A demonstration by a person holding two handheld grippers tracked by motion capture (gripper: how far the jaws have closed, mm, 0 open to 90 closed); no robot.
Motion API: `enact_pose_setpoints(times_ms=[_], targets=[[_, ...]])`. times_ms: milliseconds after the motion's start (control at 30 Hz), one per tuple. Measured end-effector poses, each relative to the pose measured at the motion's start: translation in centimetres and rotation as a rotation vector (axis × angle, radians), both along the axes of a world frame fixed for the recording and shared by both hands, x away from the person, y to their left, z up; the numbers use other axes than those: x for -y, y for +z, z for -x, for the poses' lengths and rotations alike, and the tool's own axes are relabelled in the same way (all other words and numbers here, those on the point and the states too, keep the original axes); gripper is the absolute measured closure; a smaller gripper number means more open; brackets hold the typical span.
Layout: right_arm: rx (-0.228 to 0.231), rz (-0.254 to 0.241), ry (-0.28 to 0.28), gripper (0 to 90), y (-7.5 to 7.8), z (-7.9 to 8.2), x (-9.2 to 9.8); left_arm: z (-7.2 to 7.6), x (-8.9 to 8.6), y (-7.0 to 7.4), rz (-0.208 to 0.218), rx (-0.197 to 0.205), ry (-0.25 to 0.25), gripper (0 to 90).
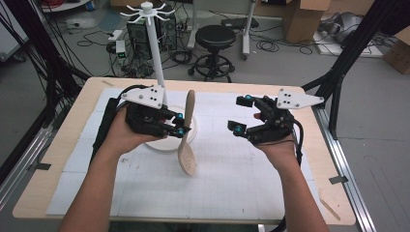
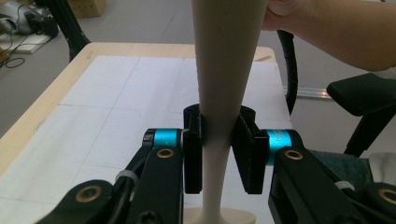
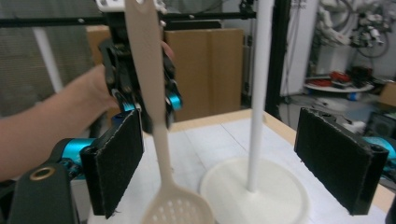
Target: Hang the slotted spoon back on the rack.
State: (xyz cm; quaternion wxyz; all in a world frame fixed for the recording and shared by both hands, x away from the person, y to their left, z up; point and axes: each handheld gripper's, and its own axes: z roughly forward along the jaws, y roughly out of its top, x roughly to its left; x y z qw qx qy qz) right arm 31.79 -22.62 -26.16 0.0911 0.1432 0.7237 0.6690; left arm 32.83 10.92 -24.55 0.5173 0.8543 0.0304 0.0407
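A beige slotted spoon (image 1: 187,155) hangs head-down over the white mat, its flat handle pointing up. My left gripper (image 1: 180,124) is shut on the narrow part of the spoon's handle (image 2: 224,70), the pads (image 2: 192,154) pressing on both sides. In the right gripper view the spoon (image 3: 154,116) stands just left of centre, its perforated head at the bottom. A white hook stand (image 1: 155,53) rises from a round base (image 1: 162,143) right behind the spoon. My right gripper (image 1: 241,114) is open at the right, jaws facing the spoon and the stand's pole (image 3: 259,93), nothing between its pads (image 3: 116,163).
The white mat (image 1: 232,183) covers most of the wooden table (image 1: 43,164). Beyond the table's far edge are a black stool (image 1: 215,36), cables and cardboard boxes (image 1: 302,19). Black frame posts (image 1: 348,53) flank the table at right and left.
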Motion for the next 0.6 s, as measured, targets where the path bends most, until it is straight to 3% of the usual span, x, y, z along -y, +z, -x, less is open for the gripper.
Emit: enact_pose_setpoints(times_ms=[167,500,600], targets=[[0.005,-0.022,0.069,14.9,0.9,0.0,-1.8,0.1,0.6,0.2,-0.002,0.004,-0.007,74.8],[0.014,-0.021,0.139,15.4,1.9,-0.3,-4.7,0.0,1.6,0.3,0.001,0.009,-0.024,74.8],[0.009,-0.015,0.155,19.4,1.9,-0.4,-5.4,0.0,1.7,0.3,0.003,0.006,-0.027,74.8]])
